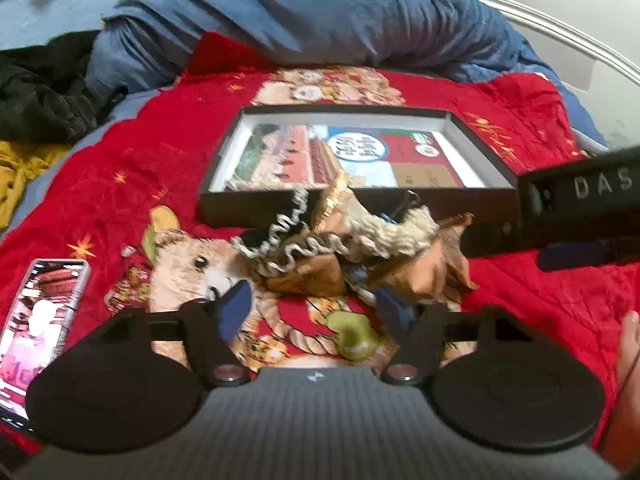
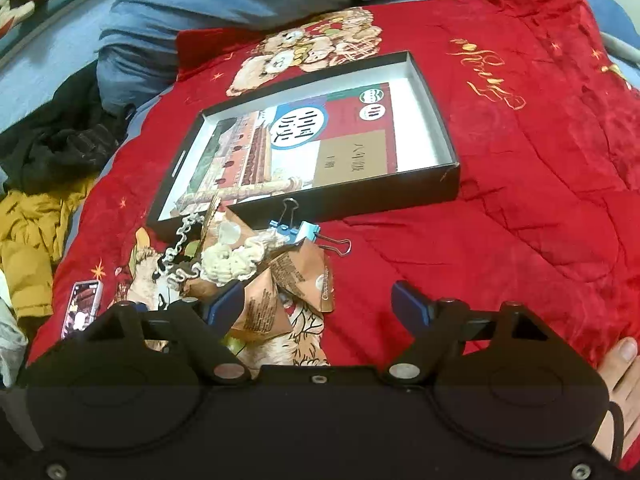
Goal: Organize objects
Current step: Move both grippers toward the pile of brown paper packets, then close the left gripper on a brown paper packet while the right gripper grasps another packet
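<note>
A shallow black box (image 1: 244, 206) (image 2: 436, 120) lies open on the red blanket with a picture book (image 1: 320, 156) (image 2: 296, 140) flat inside it. In front of its near wall sits a heap: brown snack packets (image 1: 420, 268) (image 2: 280, 280), a cream knitted cord (image 1: 392, 232) (image 2: 232, 260), a pale spiral cord (image 1: 288, 256) (image 2: 176, 248) and a blue binder clip (image 2: 304, 230). My left gripper (image 1: 314, 306) is open just short of the heap. My right gripper (image 2: 318, 300) is open at the heap's right side, its left finger (image 2: 224, 302) against a packet. The right tool's black casing (image 1: 580, 196) reaches in above the heap.
A phone (image 1: 40, 320) (image 2: 82, 306) with a lit screen lies on the blanket at the left. Dark and yellow clothes (image 1: 36, 112) (image 2: 48, 208) are piled further left, and a blue duvet (image 1: 300, 12) is bunched behind the box. A person's hand (image 2: 616, 384) shows at the right.
</note>
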